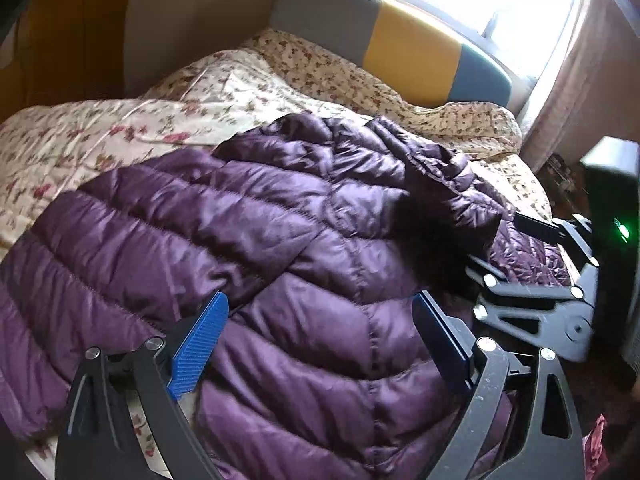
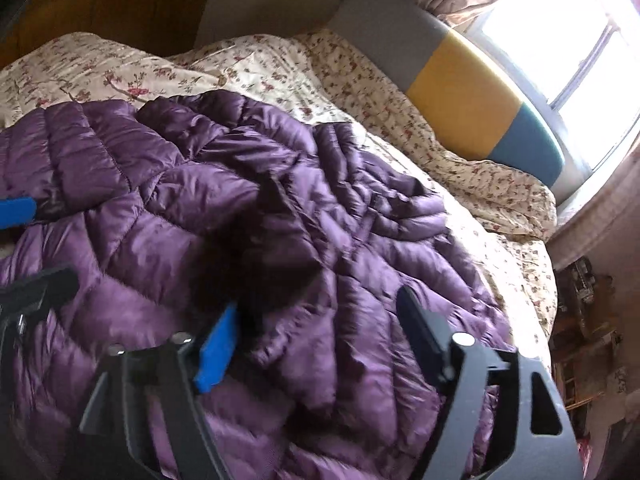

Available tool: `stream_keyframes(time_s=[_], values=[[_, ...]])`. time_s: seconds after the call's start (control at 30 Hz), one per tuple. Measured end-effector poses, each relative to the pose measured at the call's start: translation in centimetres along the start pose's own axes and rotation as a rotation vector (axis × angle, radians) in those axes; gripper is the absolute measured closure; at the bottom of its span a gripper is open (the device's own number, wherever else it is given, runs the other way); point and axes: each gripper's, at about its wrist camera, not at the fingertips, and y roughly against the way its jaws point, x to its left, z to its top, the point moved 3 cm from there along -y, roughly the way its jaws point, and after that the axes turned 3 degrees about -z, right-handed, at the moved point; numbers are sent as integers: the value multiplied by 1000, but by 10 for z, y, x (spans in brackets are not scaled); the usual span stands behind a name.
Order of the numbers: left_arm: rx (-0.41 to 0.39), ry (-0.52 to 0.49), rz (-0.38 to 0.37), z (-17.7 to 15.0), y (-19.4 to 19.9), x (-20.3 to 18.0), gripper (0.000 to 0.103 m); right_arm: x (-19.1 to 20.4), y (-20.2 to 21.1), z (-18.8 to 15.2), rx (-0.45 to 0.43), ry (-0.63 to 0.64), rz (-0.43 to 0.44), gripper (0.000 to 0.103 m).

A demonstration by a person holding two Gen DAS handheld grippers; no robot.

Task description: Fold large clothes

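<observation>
A large purple quilted puffer coat (image 1: 248, 236) lies spread and rumpled on a bed; it also fills the right wrist view (image 2: 248, 216). My left gripper (image 1: 320, 320) is open just above the coat's near part, jaws wide apart, holding nothing. My right gripper (image 2: 316, 316) is open over the coat's right side, also empty. The right gripper also shows in the left wrist view (image 1: 504, 248) at the coat's right edge. The left gripper's blue pad (image 2: 18, 206) shows at the left edge of the right wrist view.
The bed has a floral cream quilt (image 1: 132, 120) and a grey, yellow and blue headboard (image 1: 412, 48) under a bright window (image 2: 580, 48). A dark box with a green light (image 1: 616, 216) stands right of the bed. Cluttered shelves (image 2: 588, 312) are at right.
</observation>
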Motion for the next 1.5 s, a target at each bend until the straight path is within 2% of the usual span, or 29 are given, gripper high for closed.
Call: stream_keyframes(time_s=[0.03,0.17,0.3,0.43,0.5,0.57,0.6,0.63,0.67,0.73,0.87,0.93,1.13,1.2,1.23,1.27,1.33,1.43,1.5], values=[[0,-7,-7,2,0,-4,10,-5,2,-4,2,-1,-2,14],[13,-17,-57,11,-7,-21,10,-33,12,-26,22,-43,-9,6],[18,5,-120,20,-13,-37,10,-48,18,-40,37,-88,63,2],[38,3,-124,28,-25,-48,10,-70,10,-49,62,-155,-11,2],[58,-8,-113,30,-34,-52,19,-85,4,-53,77,-195,-56,3],[107,-6,-124,29,-48,-53,46,-100,-3,-57,95,-246,-78,4],[122,-2,-130,27,-53,-52,56,-111,-7,-61,108,-285,-98,4],[137,2,-136,26,-57,-53,78,-119,-11,-64,116,-321,-102,4],[147,2,-135,24,-61,-52,86,-127,-14,-67,124,-350,-98,4],[131,1,-129,22,-60,-48,93,-142,-21,-75,137,-418,-96,4],[107,4,-110,16,-53,-39,93,-163,-46,-89,172,-574,-24,4],[107,0,-105,13,-51,-35,93,-164,-56,-92,183,-610,5,4],[98,-7,-82,4,-50,-30,91,-149,-81,-94,202,-606,19,3],[74,7,-58,3,-40,-26,72,-145,-84,-95,194,-601,6,3],[49,26,-49,3,-32,-24,44,-144,-85,-95,189,-598,-2,2],[1,34,-40,4,-22,-23,28,-142,-86,-96,188,-593,-7,2],[-41,27,-37,9,-9,-24,28,-142,-87,-96,187,-592,-9,2],[-49,19,-73,17,-4,-37,33,-141,-87,-97,182,-590,-14,2],[-40,-9,-101,23,-9,-51,41,-140,-87,-97,180,-589,-16,2]])
